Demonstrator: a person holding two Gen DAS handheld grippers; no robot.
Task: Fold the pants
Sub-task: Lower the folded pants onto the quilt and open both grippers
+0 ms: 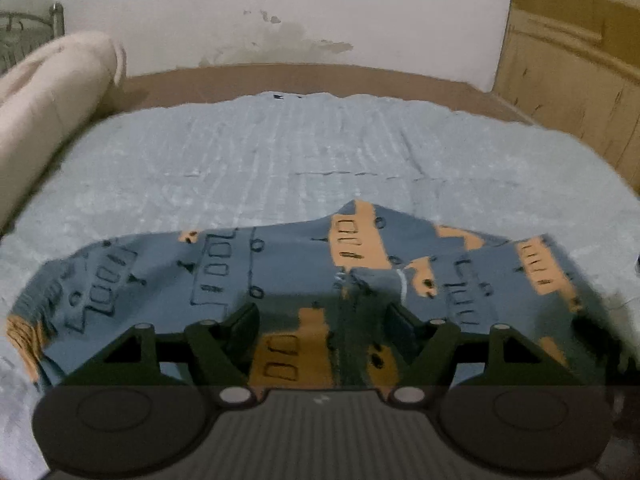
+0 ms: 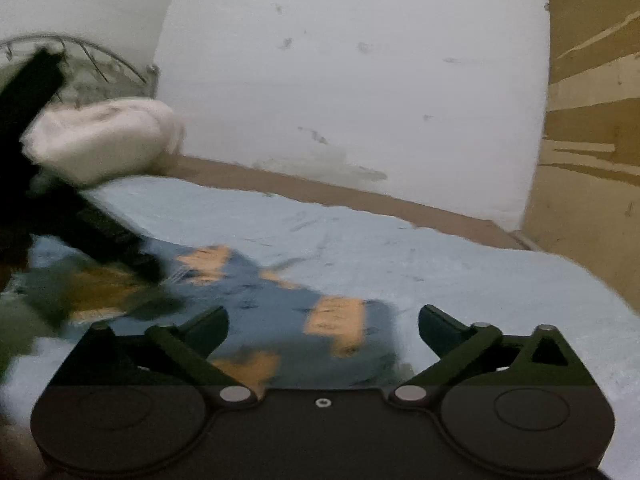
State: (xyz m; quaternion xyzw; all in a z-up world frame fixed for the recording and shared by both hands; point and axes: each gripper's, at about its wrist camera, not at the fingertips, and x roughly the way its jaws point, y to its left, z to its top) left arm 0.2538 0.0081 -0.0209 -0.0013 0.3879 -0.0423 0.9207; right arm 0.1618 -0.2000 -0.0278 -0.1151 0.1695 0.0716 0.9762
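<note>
The pants (image 1: pixel 280 272) are blue with orange and outlined bus prints. They lie spread and partly folded on a light blue bedspread (image 1: pixel 280 152). My left gripper (image 1: pixel 322 320) is open just above the near part of the pants, holding nothing. In the right wrist view the pants (image 2: pixel 280 312) lie ahead and to the left, blurred. My right gripper (image 2: pixel 323 328) is open wide above their right end, holding nothing. The left gripper's dark body (image 2: pixel 80 216) shows at the left of the right wrist view, over the pants.
A rolled cream blanket (image 1: pixel 52 92) lies at the bed's far left by a metal headboard (image 2: pixel 80 56). A white stained wall (image 1: pixel 300 12) is behind the bed. A wooden wardrobe (image 1: pixel 572 60) stands at the right. A brown mattress edge (image 1: pixel 320 78) borders the bedspread.
</note>
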